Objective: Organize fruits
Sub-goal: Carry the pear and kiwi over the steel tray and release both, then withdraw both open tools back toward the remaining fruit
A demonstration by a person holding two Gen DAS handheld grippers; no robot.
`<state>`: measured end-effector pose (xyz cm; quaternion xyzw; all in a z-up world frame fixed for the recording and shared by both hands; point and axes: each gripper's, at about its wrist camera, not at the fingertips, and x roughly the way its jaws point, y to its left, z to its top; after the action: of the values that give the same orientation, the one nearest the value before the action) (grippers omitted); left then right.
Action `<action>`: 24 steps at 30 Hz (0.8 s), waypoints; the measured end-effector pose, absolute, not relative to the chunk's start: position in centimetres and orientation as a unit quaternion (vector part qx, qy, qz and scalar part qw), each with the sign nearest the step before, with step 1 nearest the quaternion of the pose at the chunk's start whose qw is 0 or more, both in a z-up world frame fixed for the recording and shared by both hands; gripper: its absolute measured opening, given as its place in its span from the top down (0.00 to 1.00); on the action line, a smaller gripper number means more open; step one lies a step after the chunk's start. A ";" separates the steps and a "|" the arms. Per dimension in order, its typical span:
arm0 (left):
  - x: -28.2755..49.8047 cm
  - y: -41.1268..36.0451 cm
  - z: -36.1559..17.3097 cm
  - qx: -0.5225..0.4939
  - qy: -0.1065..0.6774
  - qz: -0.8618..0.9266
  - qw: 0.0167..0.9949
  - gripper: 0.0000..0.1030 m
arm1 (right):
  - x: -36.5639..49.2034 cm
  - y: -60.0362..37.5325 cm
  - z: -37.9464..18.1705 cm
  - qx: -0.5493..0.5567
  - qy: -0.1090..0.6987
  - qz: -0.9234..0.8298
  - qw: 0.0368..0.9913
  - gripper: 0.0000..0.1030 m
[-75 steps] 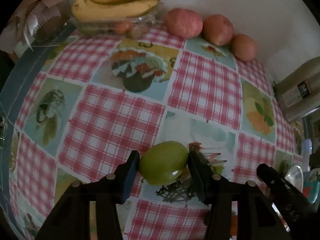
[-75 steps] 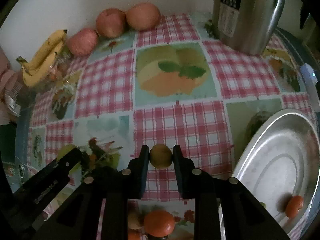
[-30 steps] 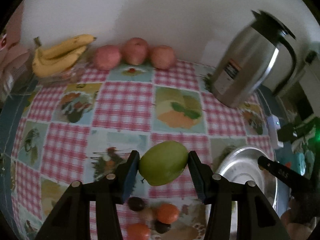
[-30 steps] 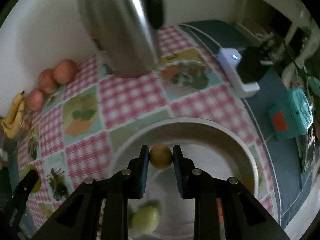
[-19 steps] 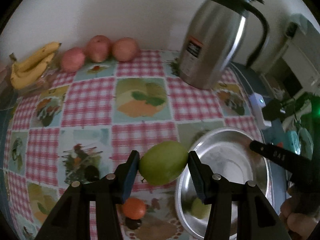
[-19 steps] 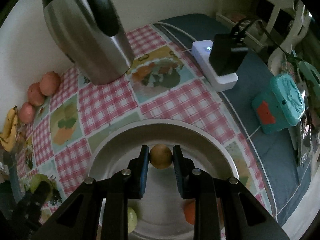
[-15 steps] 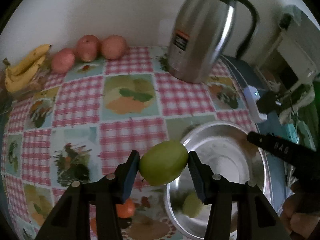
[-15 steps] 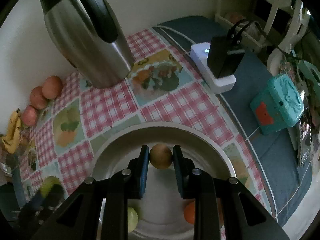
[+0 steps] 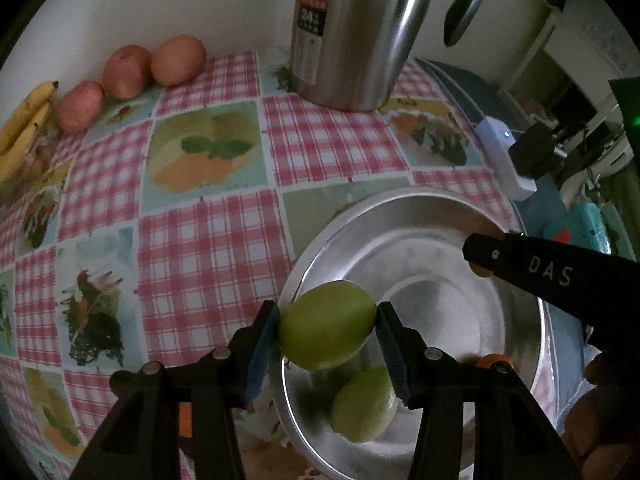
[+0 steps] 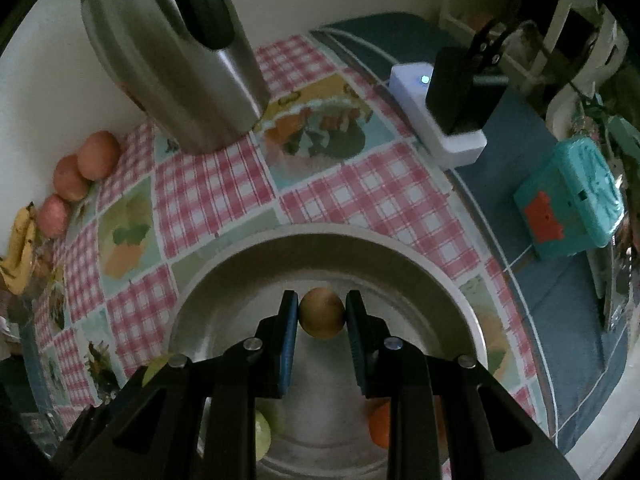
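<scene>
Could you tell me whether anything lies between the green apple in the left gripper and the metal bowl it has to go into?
Nothing blocks the way. The left gripper holds the green apple over the bowl's near rim. A second green fruit already lies in the bowl just below it, so the apple may land against that. The right gripper with its small brown fruit is farther across the bowl.

A large green fruit [image 9: 327, 325], smooth and rounded, sits pinched between the 2 fingers of the left claw [image 9: 328, 334] above the near-left rim of the metal bowl [image 9: 516, 320]. A small brownish-yellow round fruit [image 10: 322, 313] is clamped in the right claw [image 10: 322, 320] over the bowl's middle. Inside the bowl lie a second green fruit [image 9: 364, 404] and a small orange one [image 10: 380, 424]. Along the wall rest 3 red apples [image 9: 126, 72] in a row, with bananas [image 9: 24, 128] at their left end.
</scene>
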<state>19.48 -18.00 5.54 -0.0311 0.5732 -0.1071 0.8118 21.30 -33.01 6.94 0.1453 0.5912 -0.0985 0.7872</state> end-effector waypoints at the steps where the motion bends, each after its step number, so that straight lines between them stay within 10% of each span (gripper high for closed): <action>1: 19.5 -18.0 5.6 -0.032 0.572 -0.109 0.813 0.49 | 21.4 -33.0 6.6 0.146 0.595 -0.099 0.784 0.75; 14: 19.3 -18.0 6.6 -0.030 0.561 -0.109 0.820 0.48 | 21.6 -33.0 5.4 0.138 0.611 -0.103 0.773 0.74; 24: 19.6 -16.4 7.0 -0.049 0.563 -0.098 0.819 0.41 | 21.6 -32.9 7.1 0.139 0.594 -0.103 0.786 0.43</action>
<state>19.65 -16.38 7.04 -0.0486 0.5626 -0.0980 0.8195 21.65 -32.94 7.12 0.1387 0.5939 -0.1033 0.7858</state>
